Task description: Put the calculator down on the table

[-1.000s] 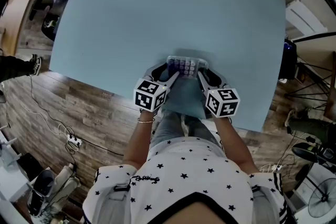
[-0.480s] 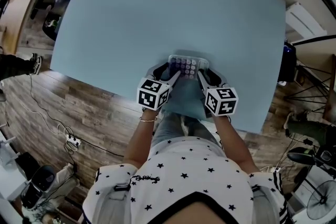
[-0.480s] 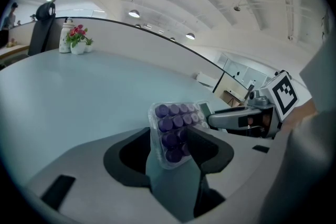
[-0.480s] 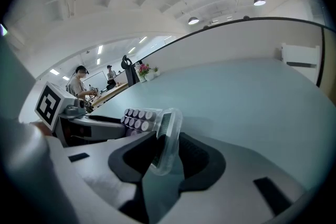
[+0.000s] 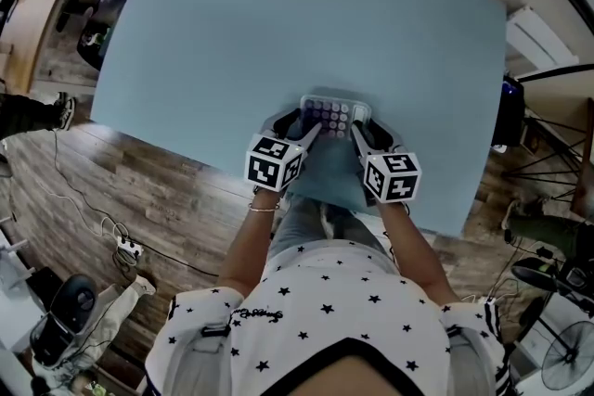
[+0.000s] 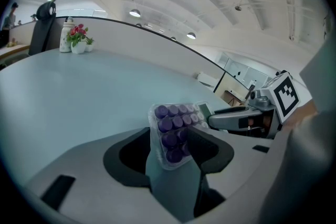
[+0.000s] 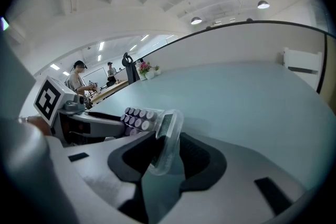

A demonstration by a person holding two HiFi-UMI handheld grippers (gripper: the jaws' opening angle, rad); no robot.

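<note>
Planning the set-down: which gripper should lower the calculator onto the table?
Left: the left gripper clamps the calculator; the right gripper has just been opening, calculator loose between its jaws.

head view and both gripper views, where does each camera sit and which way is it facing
Head view: on the person's head, looking steeply down at the table; torso and forearms show.
Left gripper view: on the left gripper, looking along its jaws, shut on the calculator.
Right gripper view: on the right gripper, looking along its jaws, which have just been opening with the calculator between them.
Shared: all three show the calculator; each gripper view shows the other gripper.
</note>
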